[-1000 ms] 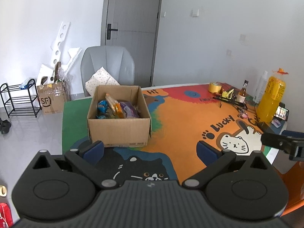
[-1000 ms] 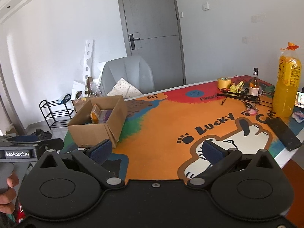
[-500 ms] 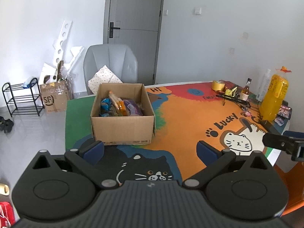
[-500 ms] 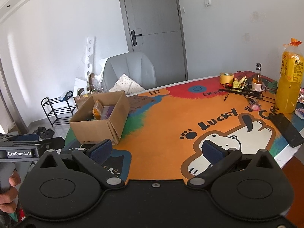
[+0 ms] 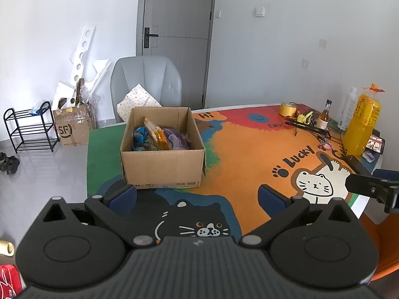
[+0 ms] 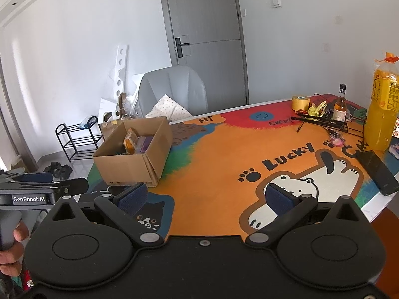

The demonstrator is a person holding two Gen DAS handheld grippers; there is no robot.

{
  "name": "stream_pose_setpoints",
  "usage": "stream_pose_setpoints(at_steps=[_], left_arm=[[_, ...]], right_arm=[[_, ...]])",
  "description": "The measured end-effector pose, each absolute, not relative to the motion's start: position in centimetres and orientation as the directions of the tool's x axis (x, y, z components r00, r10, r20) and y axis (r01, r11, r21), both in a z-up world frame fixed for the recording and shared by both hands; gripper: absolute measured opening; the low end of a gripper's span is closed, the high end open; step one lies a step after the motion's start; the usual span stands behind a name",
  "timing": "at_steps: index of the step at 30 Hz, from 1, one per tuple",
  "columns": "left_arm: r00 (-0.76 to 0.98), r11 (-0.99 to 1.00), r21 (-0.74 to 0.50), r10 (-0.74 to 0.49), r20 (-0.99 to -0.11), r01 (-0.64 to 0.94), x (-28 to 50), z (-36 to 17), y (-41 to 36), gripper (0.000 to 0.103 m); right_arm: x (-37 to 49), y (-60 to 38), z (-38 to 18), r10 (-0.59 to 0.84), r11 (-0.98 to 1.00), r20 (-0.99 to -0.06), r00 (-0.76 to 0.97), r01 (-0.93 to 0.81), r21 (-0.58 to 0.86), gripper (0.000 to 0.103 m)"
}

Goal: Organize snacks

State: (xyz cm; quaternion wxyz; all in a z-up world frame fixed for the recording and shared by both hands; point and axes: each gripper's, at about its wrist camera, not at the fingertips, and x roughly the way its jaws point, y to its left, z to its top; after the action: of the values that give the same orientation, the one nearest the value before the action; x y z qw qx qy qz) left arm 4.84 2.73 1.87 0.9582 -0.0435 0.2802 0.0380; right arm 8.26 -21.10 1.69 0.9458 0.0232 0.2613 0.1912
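Observation:
An open cardboard box (image 5: pixel 162 167) stands on the colourful cartoon table mat (image 5: pixel 244 154), toward the table's left side. Several snack packets (image 5: pixel 159 138) in blue, orange and purple lie inside it. The box (image 6: pixel 129 163) and its packets (image 6: pixel 136 144) also show at the left in the right wrist view. My left gripper (image 5: pixel 197 198) is open and empty, held above the table's near edge, short of the box. My right gripper (image 6: pixel 205 196) is open and empty too, over the near part of the mat (image 6: pixel 219 149), right of the box.
At the table's far right stand a large orange drink bottle (image 5: pixel 362 127), a small brown bottle (image 5: pixel 324 118), a yellow tape roll (image 5: pixel 287 109) and a black rod rack (image 5: pixel 309 127). A dark phone (image 6: pixel 377 172) lies near the right edge. A grey chair (image 5: pixel 146 84) is behind the box.
Both grippers have drawn back and risen a little, so the box and table sit slightly farther away. Both stay open and empty.

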Motion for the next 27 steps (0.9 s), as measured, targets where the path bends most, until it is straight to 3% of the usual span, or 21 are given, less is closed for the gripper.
stream_pose_setpoints(at_steps=[27], left_arm=[[0.837, 0.995, -0.058, 0.038, -0.546, -0.084, 4.86, 1.48, 2.55, 0.103]], right_arm=[[8.24, -20.96, 1.47, 0.38, 0.923, -0.485, 0.788, -0.359, 0.141, 0.103]])
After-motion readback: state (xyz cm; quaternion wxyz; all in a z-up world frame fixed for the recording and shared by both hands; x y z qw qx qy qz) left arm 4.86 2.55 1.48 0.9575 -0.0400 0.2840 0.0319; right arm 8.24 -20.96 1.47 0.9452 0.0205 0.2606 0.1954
